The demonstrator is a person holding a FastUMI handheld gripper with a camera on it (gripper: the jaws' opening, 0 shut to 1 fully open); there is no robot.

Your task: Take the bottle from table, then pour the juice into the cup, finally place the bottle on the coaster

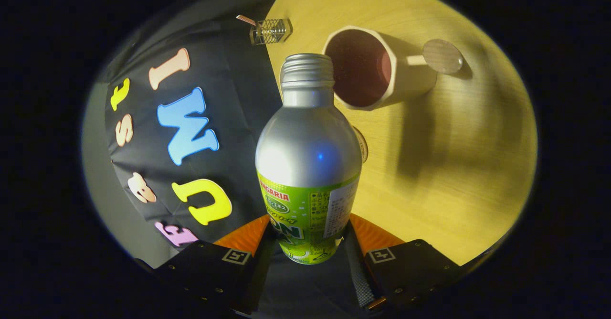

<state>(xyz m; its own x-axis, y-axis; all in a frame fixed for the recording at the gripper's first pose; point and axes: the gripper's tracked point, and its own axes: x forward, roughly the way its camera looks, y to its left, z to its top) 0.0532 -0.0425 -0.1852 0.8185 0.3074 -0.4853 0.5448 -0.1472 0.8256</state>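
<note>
I see a staged recording booth, not a lived-in room. Black cloth walls [238, 99] close off a bare wooden table [453, 166].

gripper [308, 242] | seen from its own camera, both fingers reaching forward | fingers [248, 235] closed in from either side on the lower, labelled part of the bottle [308, 166] | bottle pinched between both fingers | whole gripper rolled sideways, so that the held bottle is carried tilted over
</note>
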